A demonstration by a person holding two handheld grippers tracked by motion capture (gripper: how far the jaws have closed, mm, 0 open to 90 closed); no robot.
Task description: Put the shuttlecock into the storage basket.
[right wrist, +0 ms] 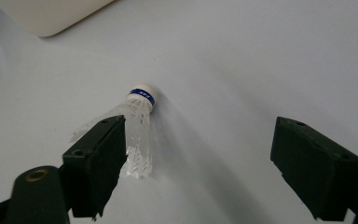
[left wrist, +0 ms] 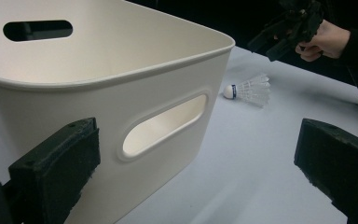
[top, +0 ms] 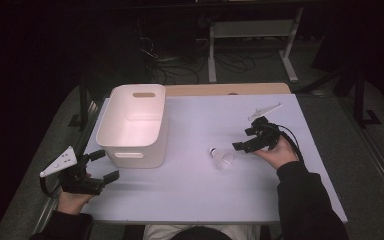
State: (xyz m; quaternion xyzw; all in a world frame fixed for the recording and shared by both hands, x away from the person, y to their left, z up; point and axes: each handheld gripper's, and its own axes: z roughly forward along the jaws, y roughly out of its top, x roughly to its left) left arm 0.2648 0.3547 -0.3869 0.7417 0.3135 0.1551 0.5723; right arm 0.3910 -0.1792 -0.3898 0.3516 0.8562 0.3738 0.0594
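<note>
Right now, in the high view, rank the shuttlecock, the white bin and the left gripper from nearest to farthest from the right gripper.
1. shuttlecock, on the table just left of the right gripper.
2. white bin, farther left, mid-table.
3. left gripper, at the table's near left corner.

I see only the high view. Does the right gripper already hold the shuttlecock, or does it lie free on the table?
Observer: It lies free. In the right gripper view, the right gripper has its jaws open, and the shuttlecock lies on its side on the table. No pad presses on it.
Operator: Which way does its cork point?
Observer: Away from the gripper. The feathers sit close to one jaw, not centred between the two.
Operator: And the left gripper?
Observer: In its own view, the left gripper is open and looks toward the handle slot in the near wall of the white bin.
</note>
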